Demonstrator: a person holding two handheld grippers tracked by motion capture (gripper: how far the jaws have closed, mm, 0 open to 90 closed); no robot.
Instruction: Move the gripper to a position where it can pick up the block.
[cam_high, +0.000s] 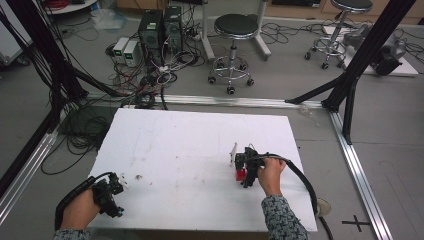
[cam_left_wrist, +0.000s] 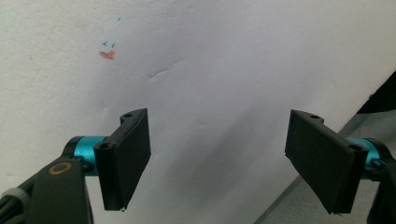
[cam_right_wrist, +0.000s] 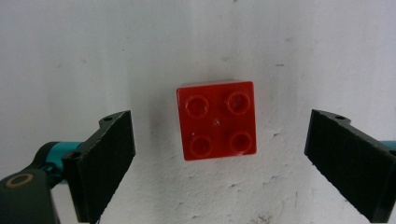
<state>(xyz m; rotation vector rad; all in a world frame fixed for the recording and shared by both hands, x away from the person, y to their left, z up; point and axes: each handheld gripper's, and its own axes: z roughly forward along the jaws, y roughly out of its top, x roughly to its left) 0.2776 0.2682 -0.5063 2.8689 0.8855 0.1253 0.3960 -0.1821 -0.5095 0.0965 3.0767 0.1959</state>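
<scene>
A red four-stud brick (cam_right_wrist: 216, 120) lies flat on the white board, studs up. My right gripper (cam_right_wrist: 217, 163) hangs above it, open, with one black jaw on each side of the brick and a gap to both. In the high view the red brick (cam_high: 241, 174) peeks out beside the right gripper (cam_high: 247, 167) at the board's right middle. The left gripper (cam_high: 111, 194) rests near the front left corner of the board. Its own view shows the left gripper (cam_left_wrist: 219, 158) open over bare board, nothing between the jaws.
The white board (cam_high: 190, 145) lies on a grey floor inside a black frame (cam_high: 350, 75). A small white piece (cam_high: 233, 152) lies just beyond the right gripper. An orange smudge (cam_left_wrist: 107, 54) marks the board. Stools (cam_high: 233, 30) and computer boxes (cam_high: 160, 30) stand far behind.
</scene>
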